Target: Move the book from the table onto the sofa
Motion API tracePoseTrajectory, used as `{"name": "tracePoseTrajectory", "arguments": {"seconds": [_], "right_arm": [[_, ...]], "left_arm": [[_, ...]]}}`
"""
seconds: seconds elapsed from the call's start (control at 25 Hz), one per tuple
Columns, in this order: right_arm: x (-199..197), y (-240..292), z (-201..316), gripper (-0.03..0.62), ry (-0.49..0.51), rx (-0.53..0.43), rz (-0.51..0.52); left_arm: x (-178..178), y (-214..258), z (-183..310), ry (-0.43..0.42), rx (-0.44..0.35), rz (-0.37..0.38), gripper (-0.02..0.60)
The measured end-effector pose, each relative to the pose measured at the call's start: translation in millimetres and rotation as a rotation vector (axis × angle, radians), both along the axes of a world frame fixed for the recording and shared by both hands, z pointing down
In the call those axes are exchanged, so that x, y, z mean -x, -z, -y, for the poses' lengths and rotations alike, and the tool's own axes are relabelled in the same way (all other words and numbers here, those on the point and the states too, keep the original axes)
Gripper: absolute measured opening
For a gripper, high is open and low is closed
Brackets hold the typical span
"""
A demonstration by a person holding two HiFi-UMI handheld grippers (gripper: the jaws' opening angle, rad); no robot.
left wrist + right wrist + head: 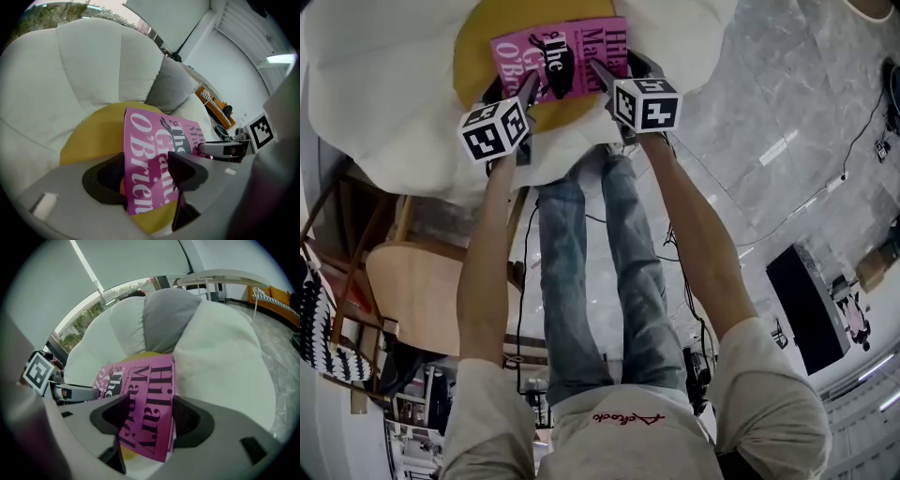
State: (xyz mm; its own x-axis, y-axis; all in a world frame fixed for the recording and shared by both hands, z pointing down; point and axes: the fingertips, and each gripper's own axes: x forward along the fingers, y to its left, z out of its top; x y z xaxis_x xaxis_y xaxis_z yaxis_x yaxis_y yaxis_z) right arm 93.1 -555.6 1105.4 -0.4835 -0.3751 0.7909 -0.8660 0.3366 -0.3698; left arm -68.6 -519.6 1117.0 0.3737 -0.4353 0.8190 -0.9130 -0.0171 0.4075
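Both your arms are stretched straight out in front of you, roughly parallel, with the elbows pretty much locked. Your left forearm leads up to the left tongs, whose jaws are clamped on the left end of the book. Your right forearm angles in a bit toward the right tongs, whose jaws pinch the book's right end. The two tongs sit close together, tips pointing away from you, marker cubes facing up.
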Motion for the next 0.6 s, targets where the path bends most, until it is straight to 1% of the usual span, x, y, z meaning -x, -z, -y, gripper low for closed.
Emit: {"name": "tracePoseTrajectory", "arguments": {"seconds": [0.2, 0.6], "right_arm": [[-1, -12, -4, 0.262, -0.001, 0.02, -0.01], [0, -16, -3, 0.262, -0.007, 0.016, -0.002]], "left_arm": [[-1, -12, -3, -0.007, 0.021, -0.001, 0.278], [-1, -15, -2, 0.003, 0.009, -0.006, 0.278]]}}
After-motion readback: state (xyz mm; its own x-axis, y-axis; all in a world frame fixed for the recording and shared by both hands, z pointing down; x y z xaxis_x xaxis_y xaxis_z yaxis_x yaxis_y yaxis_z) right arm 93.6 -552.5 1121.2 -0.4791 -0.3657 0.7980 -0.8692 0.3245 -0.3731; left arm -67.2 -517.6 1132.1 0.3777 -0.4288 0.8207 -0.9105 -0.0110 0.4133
